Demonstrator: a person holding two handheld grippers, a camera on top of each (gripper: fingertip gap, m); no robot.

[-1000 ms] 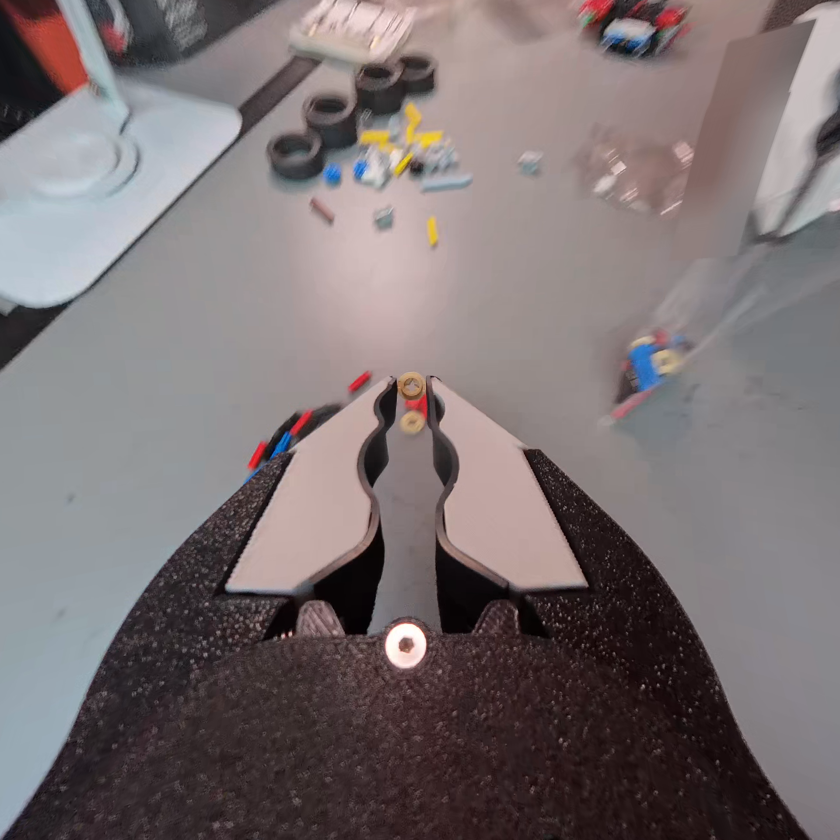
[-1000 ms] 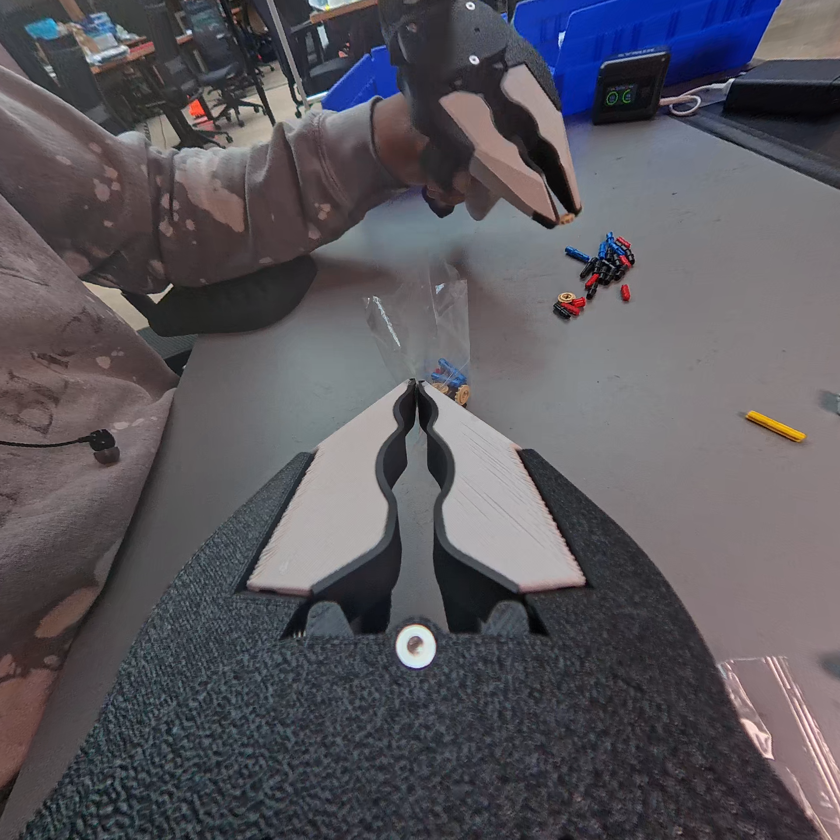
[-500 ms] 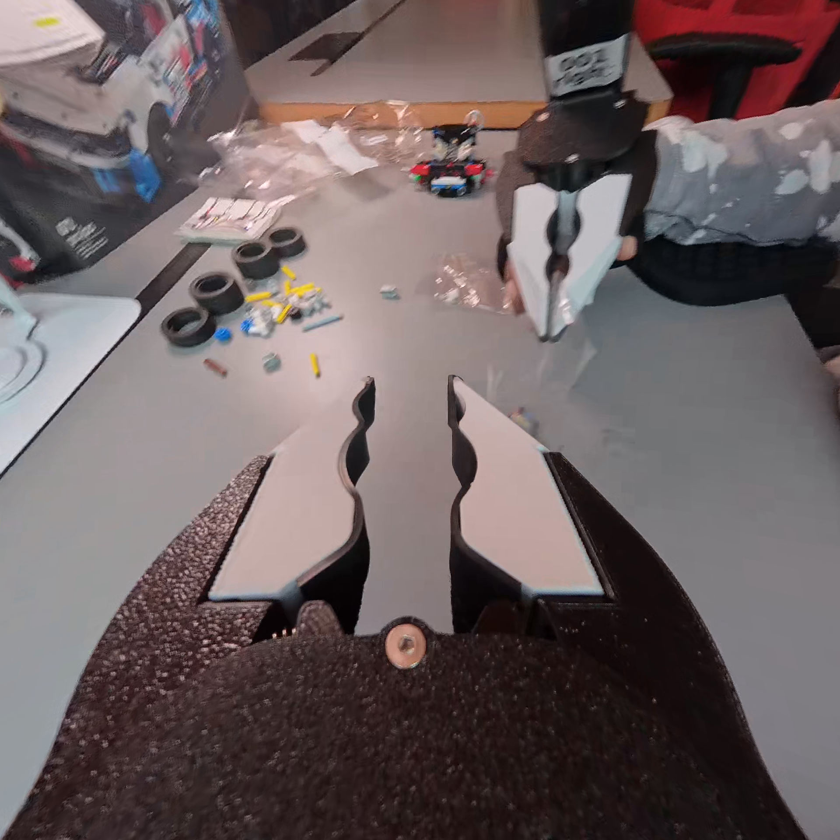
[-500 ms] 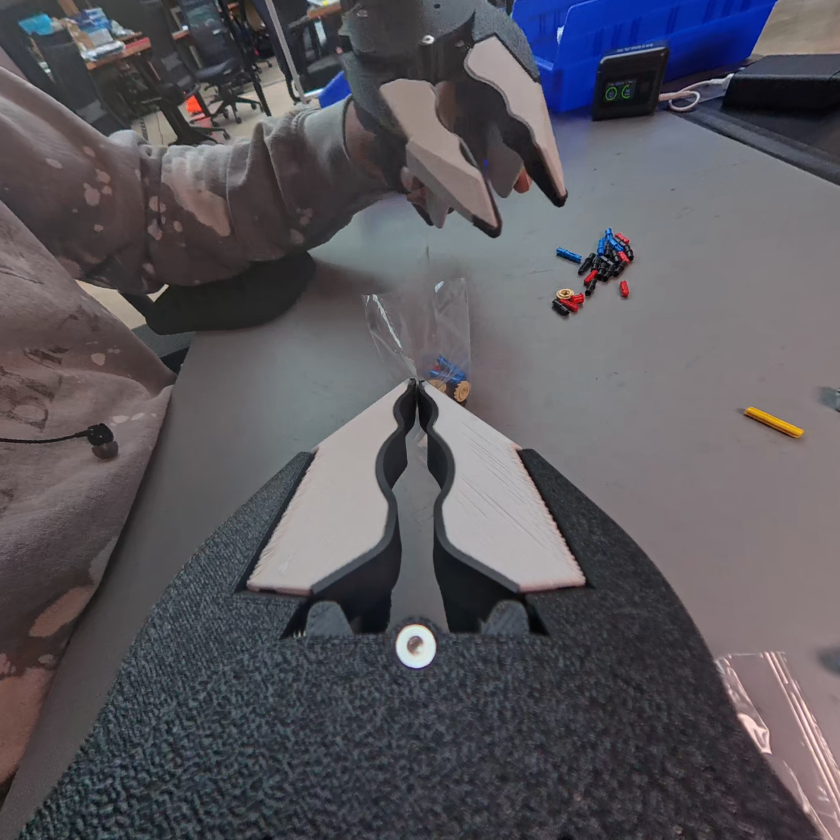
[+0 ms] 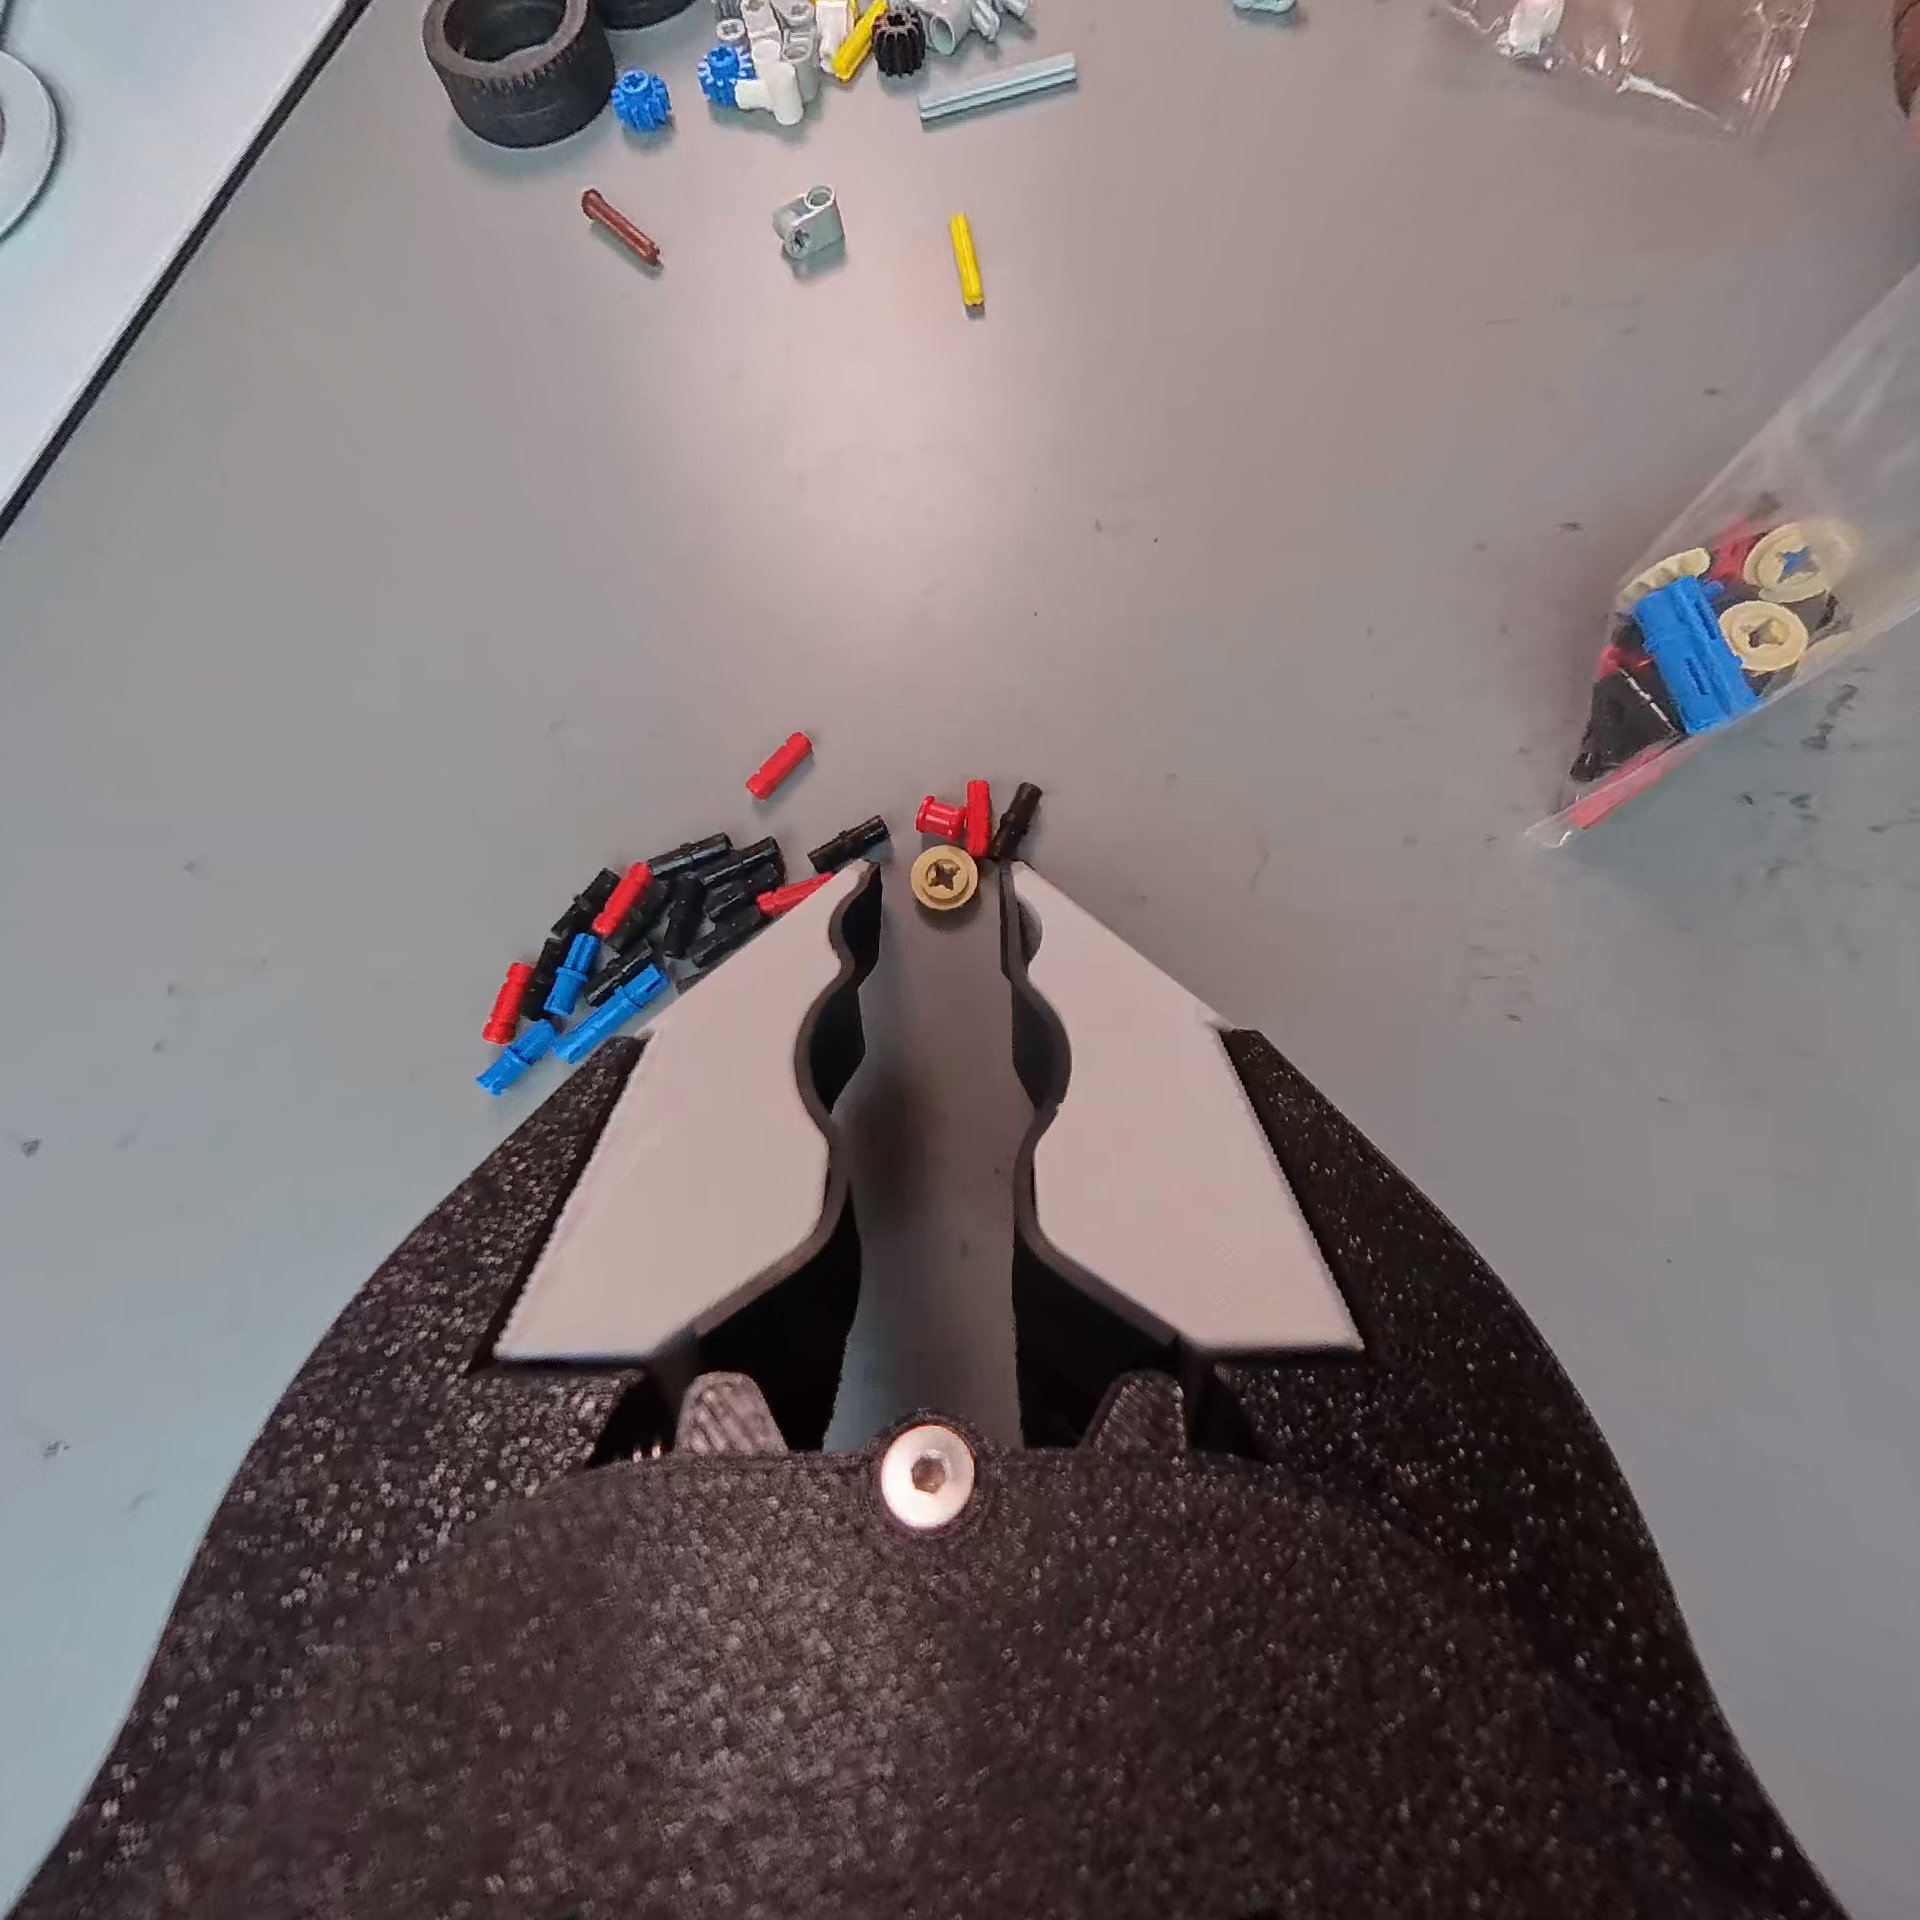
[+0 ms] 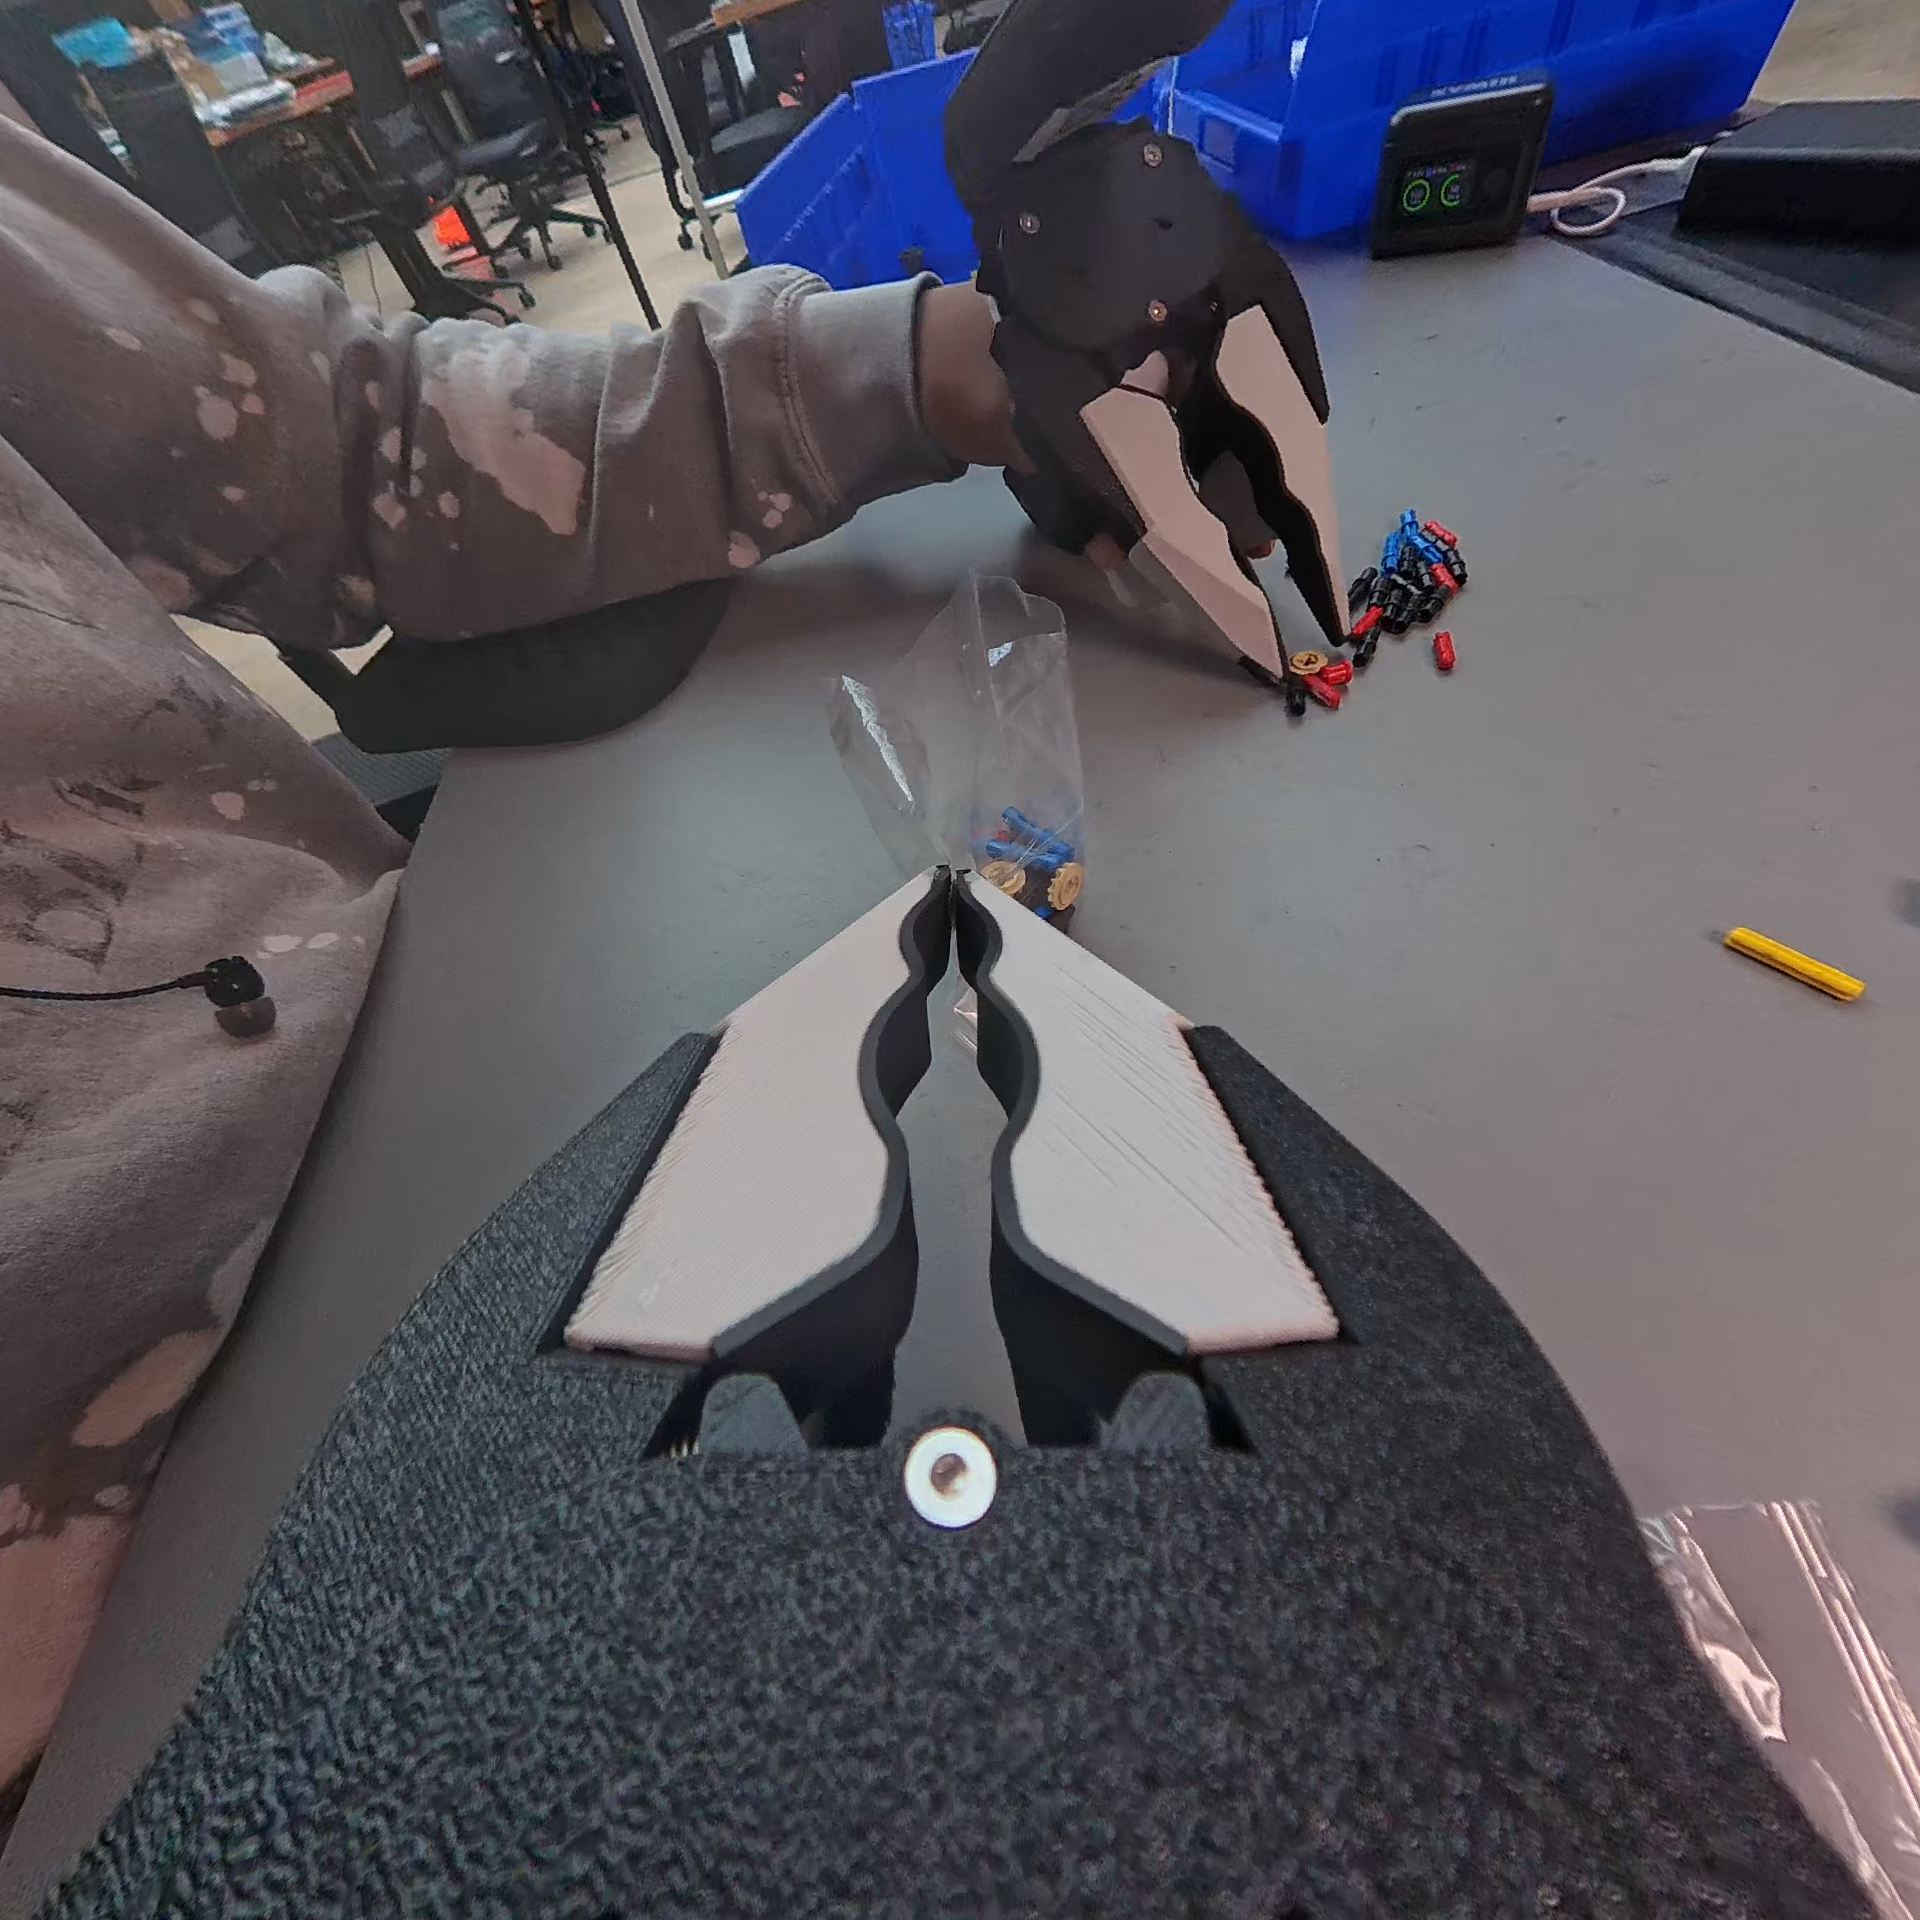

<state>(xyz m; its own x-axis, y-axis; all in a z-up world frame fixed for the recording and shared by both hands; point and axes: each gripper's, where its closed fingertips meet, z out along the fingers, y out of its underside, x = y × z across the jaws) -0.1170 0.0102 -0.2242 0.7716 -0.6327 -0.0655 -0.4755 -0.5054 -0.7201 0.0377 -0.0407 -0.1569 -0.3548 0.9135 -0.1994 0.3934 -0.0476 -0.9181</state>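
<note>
My left gripper is open and low over the grey table. A tan round piece lies between its fingertips, touching neither that I can tell. Red and black pins lie just beyond it, and a pile of black, red and blue pins lies to its left. My right gripper is shut on the edge of a clear plastic bag that holds blue, tan and black pieces and stands up from the table. The left gripper also shows in the right wrist view, held by a hand.
Black tyres and mixed small parts lie at the far side, with a brown pin, a grey connector and a yellow pin nearer. A second clear bag lies beside my right gripper. Blue bins stand behind. The left gripper's tips are roughly 20 cm from the right gripper's. My left gripper's tips are some 15 cm from the yellow pin. It turns up in the right wrist view as well.
My left gripper was shut on a tan piece, rose and opened above the bag, then came back down to the pins, open around another tan piece. The right gripper has not moved.
</note>
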